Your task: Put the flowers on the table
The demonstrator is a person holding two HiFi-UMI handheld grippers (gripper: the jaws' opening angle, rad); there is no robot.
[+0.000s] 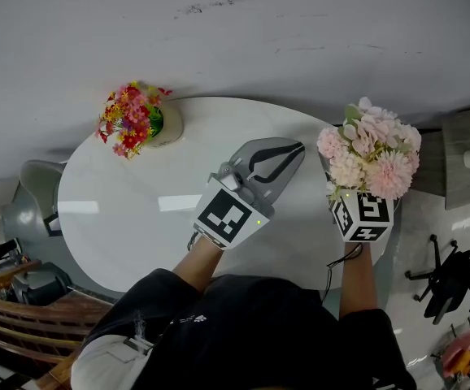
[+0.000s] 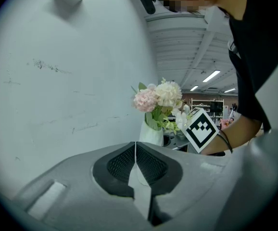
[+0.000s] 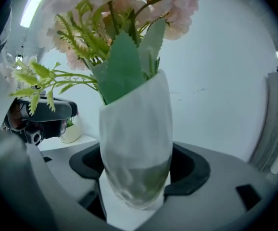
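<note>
**Pink bouquet held at the table's right edge**

At the far left of the round white table (image 1: 137,218) stands a small pot of red and pink flowers (image 1: 132,119). Near the table's middle, the left gripper (image 1: 288,154) hovers with its jaws pressed together and nothing between them, pointing toward the wall. To the right, the right gripper (image 3: 136,186) is clamped on a white vase (image 3: 136,143), its jaws gripping the lower sides. The vase stands upright and carries pink flowers (image 1: 371,151) with green leaves. It is over the table's right edge; whether its base touches the top cannot be told.
</note>
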